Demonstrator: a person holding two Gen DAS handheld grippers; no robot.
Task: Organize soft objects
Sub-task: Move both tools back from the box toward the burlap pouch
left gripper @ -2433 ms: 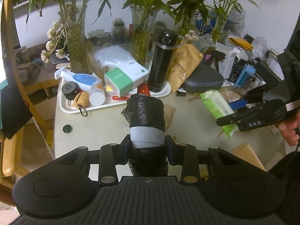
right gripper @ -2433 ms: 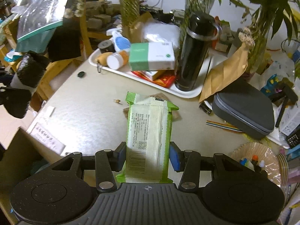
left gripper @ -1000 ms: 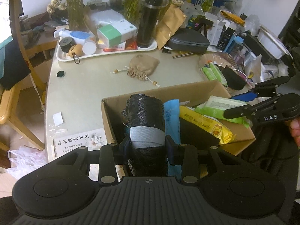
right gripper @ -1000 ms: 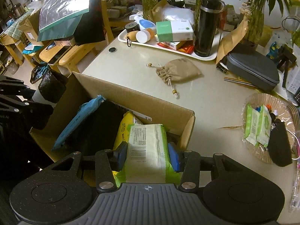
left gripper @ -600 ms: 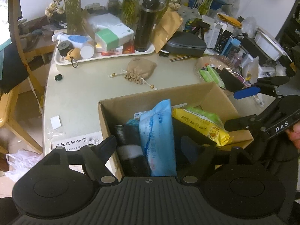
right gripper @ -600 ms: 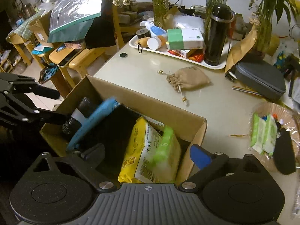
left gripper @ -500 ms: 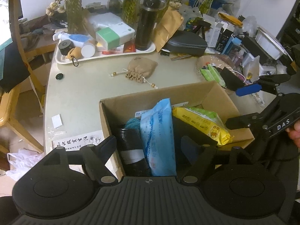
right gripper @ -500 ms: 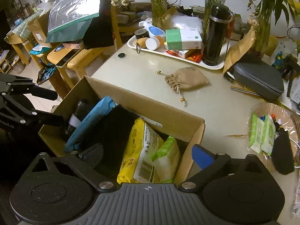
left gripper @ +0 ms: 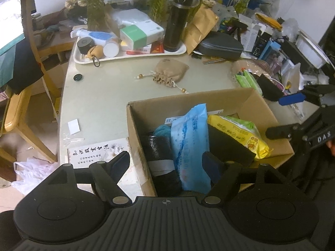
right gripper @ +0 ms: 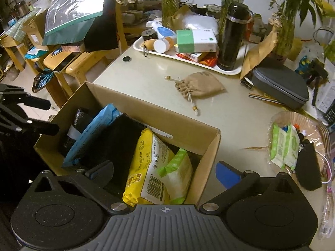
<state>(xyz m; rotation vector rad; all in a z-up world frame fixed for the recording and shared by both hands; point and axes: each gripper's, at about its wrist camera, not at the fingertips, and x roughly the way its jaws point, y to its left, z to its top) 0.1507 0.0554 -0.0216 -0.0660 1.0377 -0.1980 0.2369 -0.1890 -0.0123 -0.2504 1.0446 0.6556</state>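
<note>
A cardboard box stands at the table's near edge. In it lie a black bag roll with a grey band, a blue pack, a yellow pack and a green wipes pack. My left gripper is open and empty above the box's left end. My right gripper is open and empty above its right end. A tan drawstring pouch lies on the table beyond the box.
A white tray with a black flask, boxes and bottles stands at the back. A grey case and a plate with green wipes are at the right. A wooden chair stands left of the table.
Both grippers carried their loads over the box and opened. The black roll and the green wipes pack now lie in the box. Both grippers have drawn back slightly.
</note>
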